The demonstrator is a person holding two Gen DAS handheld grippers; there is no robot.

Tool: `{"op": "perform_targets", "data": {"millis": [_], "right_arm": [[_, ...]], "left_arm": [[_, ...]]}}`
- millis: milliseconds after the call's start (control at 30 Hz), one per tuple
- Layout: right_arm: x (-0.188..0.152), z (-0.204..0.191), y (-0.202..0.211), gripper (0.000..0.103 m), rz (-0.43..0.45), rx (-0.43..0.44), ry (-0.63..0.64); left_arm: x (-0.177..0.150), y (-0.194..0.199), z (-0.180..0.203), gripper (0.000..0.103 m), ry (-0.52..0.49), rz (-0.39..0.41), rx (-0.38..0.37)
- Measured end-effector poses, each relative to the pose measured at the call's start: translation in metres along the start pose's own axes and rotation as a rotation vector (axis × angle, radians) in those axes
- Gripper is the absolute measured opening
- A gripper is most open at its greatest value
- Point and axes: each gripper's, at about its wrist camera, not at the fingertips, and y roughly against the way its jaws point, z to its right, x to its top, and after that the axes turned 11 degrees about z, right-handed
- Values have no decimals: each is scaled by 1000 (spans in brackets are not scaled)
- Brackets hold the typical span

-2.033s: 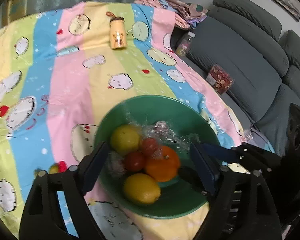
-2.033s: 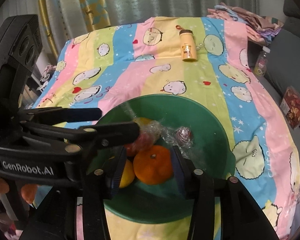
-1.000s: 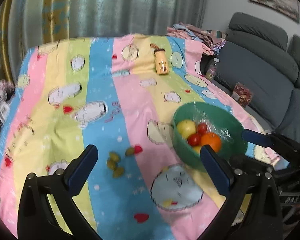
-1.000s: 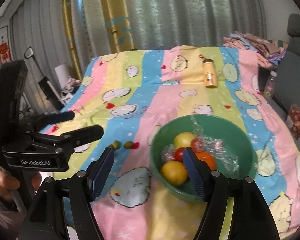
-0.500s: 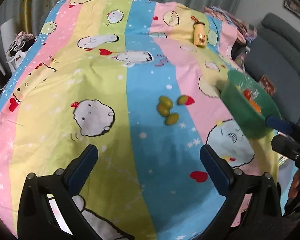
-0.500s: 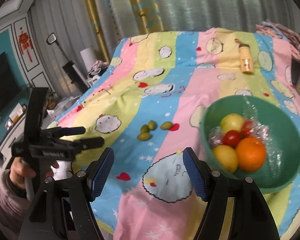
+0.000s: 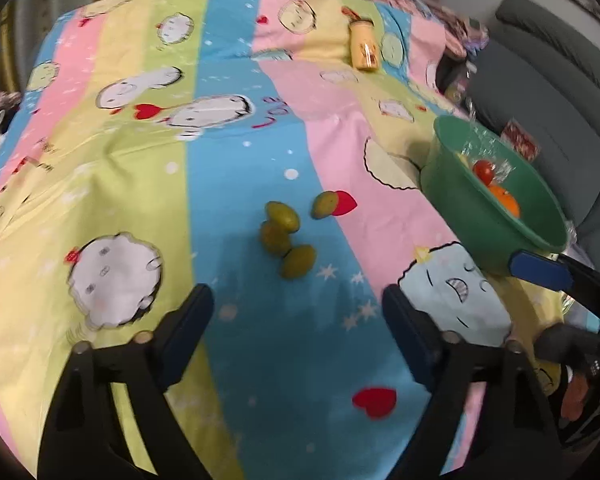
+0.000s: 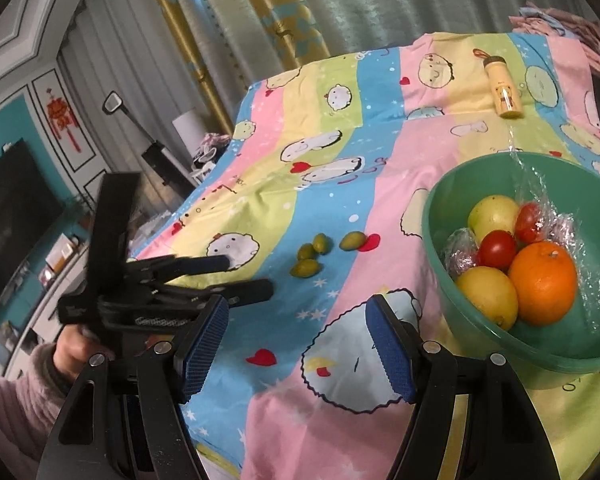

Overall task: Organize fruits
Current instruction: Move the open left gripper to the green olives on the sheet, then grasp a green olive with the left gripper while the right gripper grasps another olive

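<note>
Jaws spread on left gripper (image 7: 296,312) and right gripper (image 8: 296,344): you center one green fruit (image 7: 298,261) before closing, then carry to bowl (image 8: 500,336).

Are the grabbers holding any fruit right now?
No. The left gripper and right gripper are both open and empty; the small green fruits lie untouched on the striped cloth.

Striped cartoon cloth (image 7: 228,184) carries green bowl (image 8: 452,280), olives (image 7: 286,236), yellow bottle (image 7: 365,50).
</note>
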Motion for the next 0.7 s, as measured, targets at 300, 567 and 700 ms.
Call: {"op": "perform_targets", "data": {"millis": [300, 567, 700], "right_arm": [[1, 10, 0, 72, 24, 22, -5], [3, 4, -8, 72, 9, 26, 18], [3, -1, -12, 72, -8, 21, 31]], "left_arm": [[9, -40, 4, 43, -40, -103, -8], [9, -43, 1, 19, -21, -88, -5], [8, -38, -4, 19, 7, -71, -16]]}}
